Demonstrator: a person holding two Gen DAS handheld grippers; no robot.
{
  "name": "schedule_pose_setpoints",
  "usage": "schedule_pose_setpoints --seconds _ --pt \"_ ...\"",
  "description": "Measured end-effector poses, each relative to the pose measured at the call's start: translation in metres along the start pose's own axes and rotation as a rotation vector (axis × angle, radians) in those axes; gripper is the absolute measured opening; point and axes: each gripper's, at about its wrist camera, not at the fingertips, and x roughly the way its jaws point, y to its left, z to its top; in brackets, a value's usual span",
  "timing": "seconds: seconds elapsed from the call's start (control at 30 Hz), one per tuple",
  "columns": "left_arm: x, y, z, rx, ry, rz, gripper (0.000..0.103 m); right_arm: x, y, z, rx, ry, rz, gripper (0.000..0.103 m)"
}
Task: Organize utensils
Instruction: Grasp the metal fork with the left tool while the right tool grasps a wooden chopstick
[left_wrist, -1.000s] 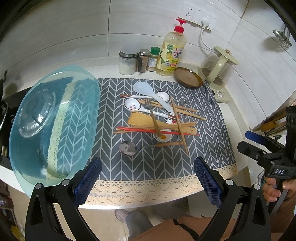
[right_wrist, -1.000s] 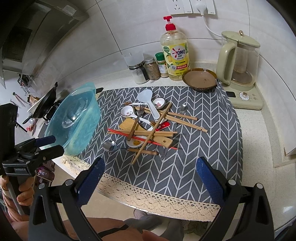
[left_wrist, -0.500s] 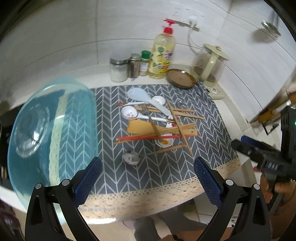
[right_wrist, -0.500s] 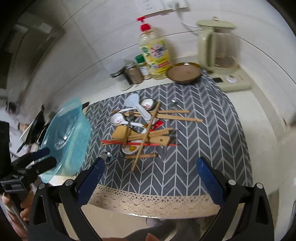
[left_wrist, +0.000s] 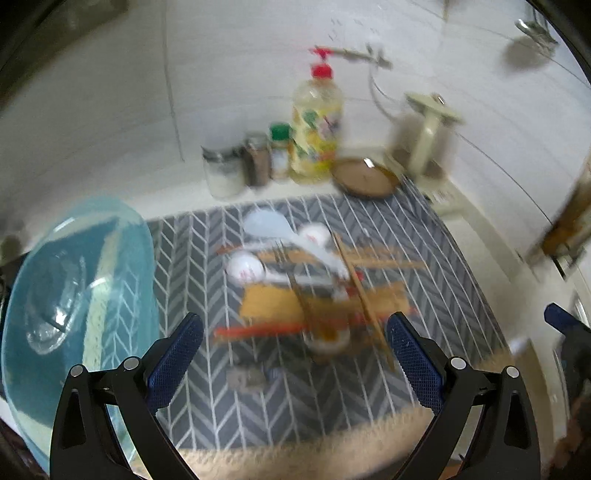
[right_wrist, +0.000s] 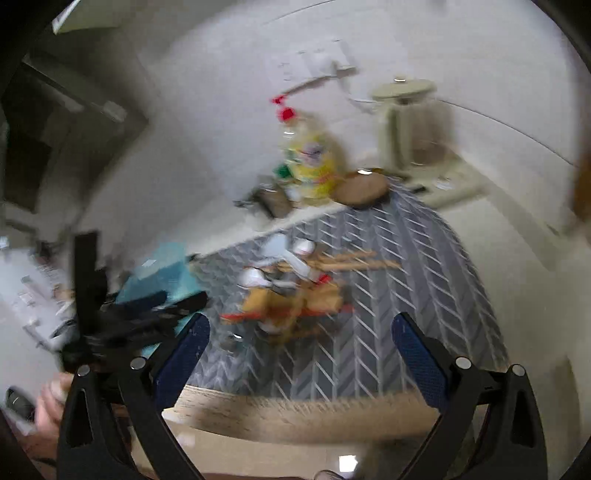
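The grey chevron mat (left_wrist: 436, 251) covers the surface, with the upturned blue bowl (left_wrist: 74, 295) at its left edge, nothing visible inside. The utensil pile (left_wrist: 314, 288) lies at mat centre, blurred. The left tool (left_wrist: 295, 354) and right tool (right_wrist: 301, 349) are both spread wide and empty.

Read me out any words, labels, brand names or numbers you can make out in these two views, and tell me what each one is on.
Nothing is readable; both views are motion-blurred.
Dish soap bottle: a colourful label, its print smeared past reading.
Green-capped spice jar: label too blurred and small.
White ceramic spoon: red marks in the bowl, not legible as text.
Electric kettle base: no legible markings.
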Motion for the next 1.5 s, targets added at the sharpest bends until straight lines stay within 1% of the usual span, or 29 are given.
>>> schedule_pose_setpoints --seconds 0.03,0.07,0.1,0.13,0.17,0.2,0.27,0.3,0.37,0.43,0.5,0.53,0.6,0.63,0.67,0.73,0.8,0.83,0.9,0.93,0.97,1.0,1.03,1.1,1.17,1.27,1.33,1.4,1.5 --pt "0.006 -0.003 0.002 -0.019 -0.01 0.016 0.099 0.008 -0.006 0.011 -0.014 0.026 0.059 0.096" --pt "0.012 -0.004 0.005 -0.031 0.004 0.02 0.099 0.013 -0.009 0.018 -0.033 0.044 0.09 0.096" --pt "0.023 -0.006 0.009 -0.05 0.036 0.022 0.099 0.019 -0.016 0.028 -0.053 0.058 0.142 0.096" --pt "0.031 -0.007 0.011 -0.068 0.061 0.023 0.099 0.023 -0.022 0.035 -0.06 0.054 0.152 0.096" --pt "0.04 -0.008 0.013 -0.085 0.095 0.023 0.099 0.028 -0.025 0.04 -0.064 0.058 0.136 0.096" --pt "0.053 -0.008 0.015 -0.11 0.14 0.032 0.099 0.041 -0.032 0.049 -0.069 0.082 0.108 0.096" --pt "0.072 -0.006 0.017 -0.152 0.185 0.058 0.099 0.058 -0.046 0.058 -0.049 0.118 0.103 0.096" --pt "0.078 -0.004 0.016 -0.166 0.193 0.061 0.099 0.07 -0.056 0.063 -0.023 0.147 0.106 0.096" --pt "0.093 0.001 0.016 -0.194 0.223 0.062 0.099 0.081 -0.07 0.068 -0.004 0.164 0.102 0.095" --pt "0.106 0.007 0.017 -0.219 0.229 0.062 0.099 0.093 -0.079 0.074 -0.017 0.167 0.081 0.095" --pt "0.119 0.012 0.018 -0.214 0.235 0.064 0.098 0.101 -0.084 0.077 -0.032 0.156 0.072 0.095" --pt "0.125 0.013 0.018 -0.206 0.247 0.07 0.096 0.106 -0.085 0.078 -0.044 0.147 0.07 0.095" --pt "0.138 0.017 0.017 -0.203 0.289 0.044 0.069 0.113 -0.083 0.08 -0.066 0.131 0.062 0.092" --pt "0.144 0.019 0.015 -0.211 0.319 0.024 0.066 0.117 -0.08 0.081 -0.076 0.132 0.054 0.088" --pt "0.148 0.021 0.014 -0.213 0.338 0.014 0.065 0.12 -0.079 0.082 -0.081 0.136 0.056 0.087" --pt "0.152 0.022 0.01 -0.204 0.351 0.02 0.064 0.125 -0.074 0.084 -0.096 0.134 0.066 0.087" --pt "0.158 0.021 0.007 -0.196 0.372 0.001 0.055 0.13 -0.066 0.083 -0.14 0.132 0.053 0.086" --pt "0.158 0.02 0.007 -0.184 0.362 0.011 0.053 0.133 -0.062 0.082 -0.164 0.135 0.046 0.077" --pt "0.158 0.017 0.007 -0.163 0.351 -0.002 0.043 0.142 -0.059 0.08 -0.162 0.153 0.052 0.07" --pt "0.159 0.017 0.008 -0.157 0.35 -0.004 0.04 0.145 -0.06 0.078 -0.155 0.164 0.053 0.061" --pt "0.16 0.017 0.009 -0.153 0.35 -0.01 0.03 0.15 -0.059 0.077 -0.15 0.178 0.049 0.056" --pt "0.16 0.019 0.01 -0.154 0.351 -0.017 0.01 0.157 -0.059 0.075 -0.145 0.197 0.046 0.049" --pt "0.161 0.02 0.011 -0.161 0.357 -0.025 0.008 0.163 -0.058 0.074 -0.139 0.214 0.053 0.045" --pt "0.162 0.026 0.012 -0.197 0.374 -0.058 0.008 0.175 -0.056 0.073 -0.128 0.25 0.069 0.039" --pt "0.156 0.031 0.011 -0.226 0.367 -0.079 0.008 0.187 -0.052 0.071 -0.106 0.288 0.083 0.036" --pt "0.138 0.033 0.013 -0.215 0.336 -0.094 0.008 0.208 -0.049 0.067 -0.046 0.338 0.117 0.03" --pt "0.126 0.034 0.016 -0.21 0.318 -0.105 0.008 0.223 -0.046 0.061 -0.001 0.37 0.137 0.024" --pt "0.115 0.036 0.016 -0.207 0.304 -0.112 0.008 0.234 -0.042 0.056 0.019 0.395 0.129 0.018" --pt "0.1 0.039 0.02 -0.206 0.276 -0.132 0.008 0.246 -0.036 0.051 0.02 0.41 0.109 0.018"
